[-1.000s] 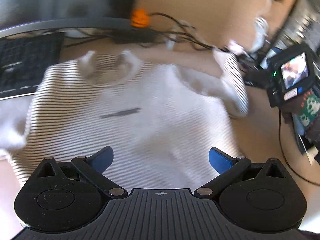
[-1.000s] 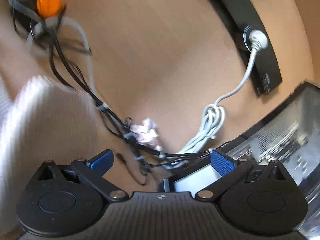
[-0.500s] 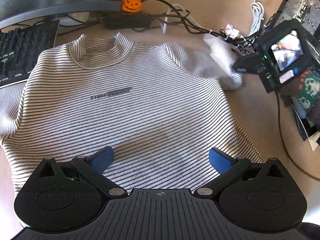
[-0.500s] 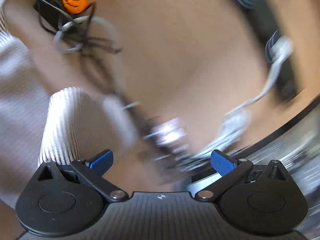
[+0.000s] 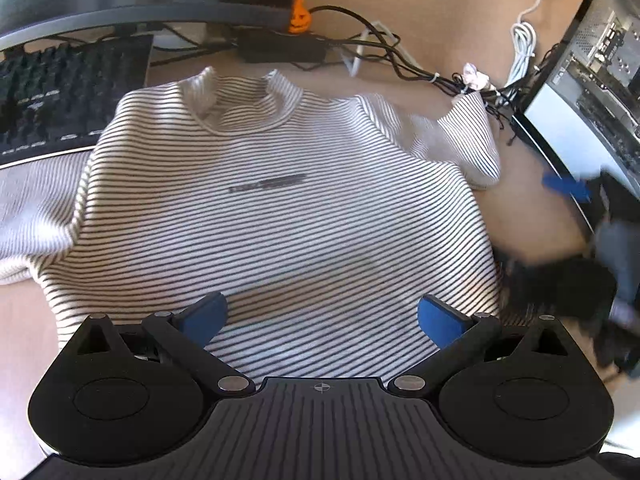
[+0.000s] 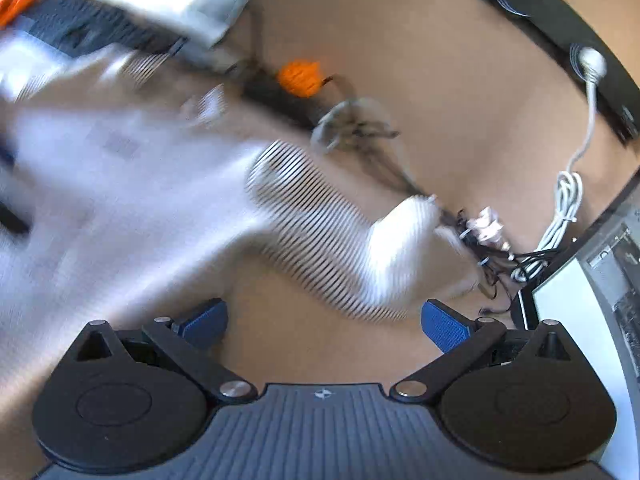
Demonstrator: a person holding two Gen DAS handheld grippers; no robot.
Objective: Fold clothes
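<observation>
A white shirt with thin black stripes lies flat, front up, on the wooden desk, collar at the far side. Its right sleeve lies bunched near the cables; it also shows, blurred, in the right wrist view. My left gripper is open and empty above the shirt's lower hem. My right gripper is open and empty over bare desk, just short of the sleeve. It appears blurred at the right edge of the left wrist view.
A black keyboard sits at the far left. A tangle of cables and an orange pumpkin figure lie behind the collar. An open computer case stands at the right. A white cable trails there.
My right gripper has pulled back from the sleeve and swung left, so the sleeve and shirt body are now in its view. The left gripper has shifted little; the shirt lies flatter.
</observation>
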